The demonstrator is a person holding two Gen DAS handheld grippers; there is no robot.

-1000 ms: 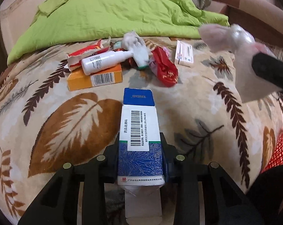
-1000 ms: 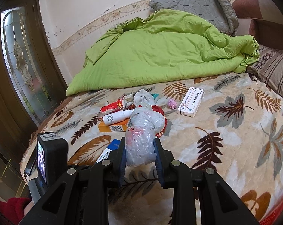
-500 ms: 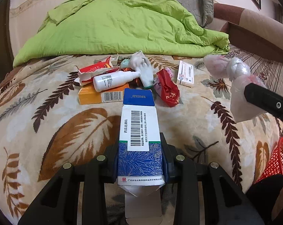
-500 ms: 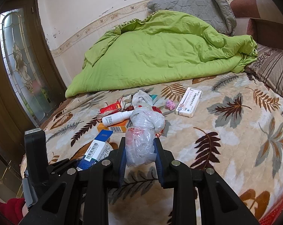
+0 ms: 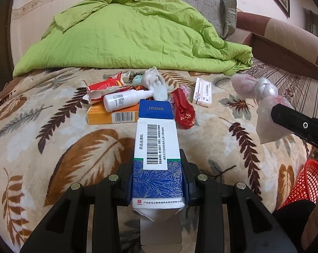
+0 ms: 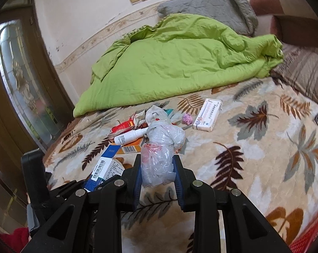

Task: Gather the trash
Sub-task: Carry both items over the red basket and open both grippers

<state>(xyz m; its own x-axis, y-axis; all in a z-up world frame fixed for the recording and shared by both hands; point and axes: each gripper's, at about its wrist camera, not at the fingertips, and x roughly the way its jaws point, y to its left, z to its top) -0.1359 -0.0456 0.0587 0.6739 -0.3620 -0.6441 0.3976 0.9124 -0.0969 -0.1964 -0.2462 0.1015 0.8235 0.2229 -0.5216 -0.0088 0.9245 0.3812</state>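
On the far left of the bed [image 5: 42,147], the litter pile waits uncollected: a torn red packet [image 5: 105,85], a white bottle [image 5: 125,100] lying on an orange box [image 5: 111,117], a crumpled tissue [image 5: 155,82] and a red wrapper [image 5: 183,110]. Right of these lies a white box [image 5: 202,92]. The left gripper [image 5: 157,181] is clamped on a blue-and-white carton [image 5: 156,158]; the right gripper [image 6: 156,168] is clamped on a knotted plastic bag [image 6: 161,147]. Both are lifted but not yet dropped in the red basket [image 5: 304,183], near right. Most work seemingly remains.
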